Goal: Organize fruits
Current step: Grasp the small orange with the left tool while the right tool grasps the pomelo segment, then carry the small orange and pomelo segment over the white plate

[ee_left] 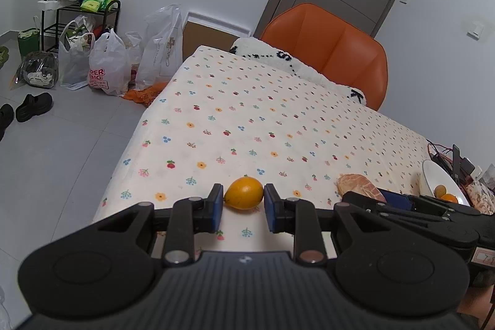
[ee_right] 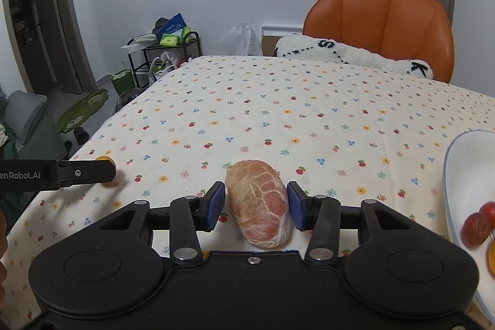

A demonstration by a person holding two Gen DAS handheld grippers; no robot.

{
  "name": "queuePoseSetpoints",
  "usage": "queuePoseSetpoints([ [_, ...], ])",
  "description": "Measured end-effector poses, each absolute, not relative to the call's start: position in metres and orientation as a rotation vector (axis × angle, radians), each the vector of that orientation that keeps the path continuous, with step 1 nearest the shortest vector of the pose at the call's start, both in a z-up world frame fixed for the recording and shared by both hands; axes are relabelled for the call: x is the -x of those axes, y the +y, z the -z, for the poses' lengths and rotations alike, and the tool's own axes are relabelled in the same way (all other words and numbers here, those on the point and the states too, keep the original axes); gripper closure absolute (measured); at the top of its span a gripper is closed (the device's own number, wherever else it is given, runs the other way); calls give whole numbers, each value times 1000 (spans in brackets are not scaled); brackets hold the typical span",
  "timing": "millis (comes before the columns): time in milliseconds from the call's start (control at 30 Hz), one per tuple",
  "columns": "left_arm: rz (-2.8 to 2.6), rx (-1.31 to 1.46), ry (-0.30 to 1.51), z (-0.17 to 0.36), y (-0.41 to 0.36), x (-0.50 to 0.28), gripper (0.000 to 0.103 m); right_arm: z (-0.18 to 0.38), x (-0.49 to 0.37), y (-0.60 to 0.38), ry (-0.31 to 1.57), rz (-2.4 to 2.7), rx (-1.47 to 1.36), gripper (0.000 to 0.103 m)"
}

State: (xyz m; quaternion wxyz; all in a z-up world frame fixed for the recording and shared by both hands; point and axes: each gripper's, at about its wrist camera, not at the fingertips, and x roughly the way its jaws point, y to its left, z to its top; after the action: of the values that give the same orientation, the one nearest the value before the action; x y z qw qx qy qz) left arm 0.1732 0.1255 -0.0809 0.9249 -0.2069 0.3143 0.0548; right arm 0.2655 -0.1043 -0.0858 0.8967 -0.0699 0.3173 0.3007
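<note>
Left wrist view: the left gripper (ee_left: 243, 206) is lowered over a flower-print tablecloth (ee_left: 247, 113), its blue pads (ee_left: 218, 206) standing on either side of an orange-yellow fruit (ee_left: 243, 193). The pads flank the fruit closely at its two ends; whether they actually press on it cannot be told. To the right lies a peeled pomelo piece (ee_left: 359, 186), partly hidden by the right gripper (ee_left: 399, 200), and beyond it a white plate (ee_left: 433, 175) holding small fruits (ee_left: 445, 195).

Right wrist view: the right gripper (ee_right: 256, 206) is spread wide around the peeled pomelo piece (ee_right: 260, 203), which rests on the tablecloth (ee_right: 278, 113) between the pads (ee_right: 297, 209); a narrow gap shows on the left side, and contact on the right cannot be told. The plate (ee_right: 461, 169) sits at the right edge with two red fruits (ee_right: 476, 228) on it. At far left, one finger of the left gripper (ee_right: 83, 172) covers most of the orange-yellow fruit (ee_right: 103, 159). An orange chair (ee_right: 380, 23) stands behind the table.
</note>
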Motion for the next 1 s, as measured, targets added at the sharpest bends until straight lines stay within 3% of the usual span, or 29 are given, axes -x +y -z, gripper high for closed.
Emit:
queuePoseSetpoints([
  [267,-102,414,637,75,117,-171,77,83,-258,-108,656,-624,175,70],
  [1000,-8,294,576,28,38,-166,77,39,-232,-194,541,-583,40,72],
])
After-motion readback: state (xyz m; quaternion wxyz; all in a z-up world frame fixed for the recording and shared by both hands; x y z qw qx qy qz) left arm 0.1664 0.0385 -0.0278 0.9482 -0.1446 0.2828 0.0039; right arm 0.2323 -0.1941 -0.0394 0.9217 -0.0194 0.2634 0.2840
